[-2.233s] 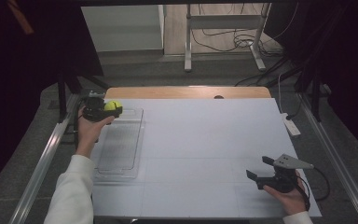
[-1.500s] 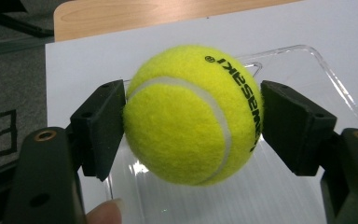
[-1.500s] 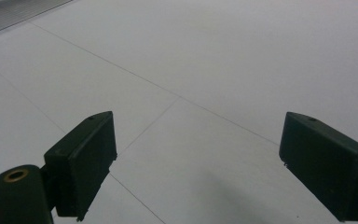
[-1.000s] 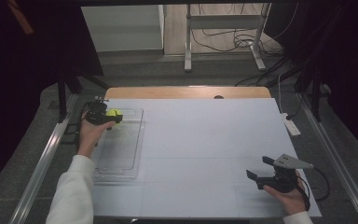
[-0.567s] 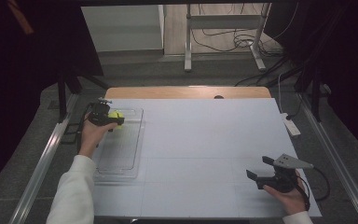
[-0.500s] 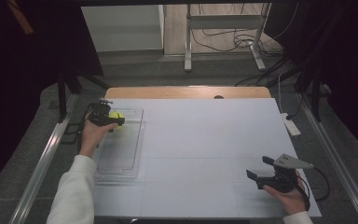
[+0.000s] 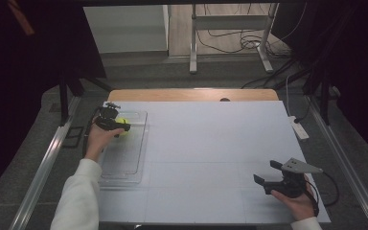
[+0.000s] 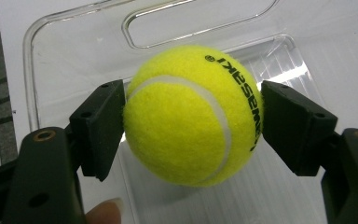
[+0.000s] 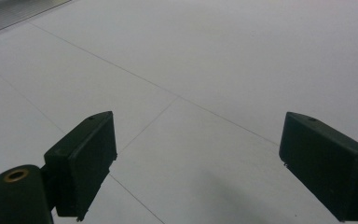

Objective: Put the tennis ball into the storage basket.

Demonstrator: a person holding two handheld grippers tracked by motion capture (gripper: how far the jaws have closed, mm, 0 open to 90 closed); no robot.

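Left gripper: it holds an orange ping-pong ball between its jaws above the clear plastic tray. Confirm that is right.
Not quite. The left gripper holds a yellow tennis ball, not an orange ping-pong ball, as the left gripper view shows. The rest stands: the ball sits between the jaws above the clear plastic tray.

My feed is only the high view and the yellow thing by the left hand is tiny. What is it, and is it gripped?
Observer: A tennis ball; the left gripper has a jaw against each side of it.
Operator: What's under it?
Observer: A clear plastic tray with a ribbed floor and a slot handle at its end.
Operator: And the right gripper?
Observer: The right gripper is wide open, nothing between its jaws, over the white table.
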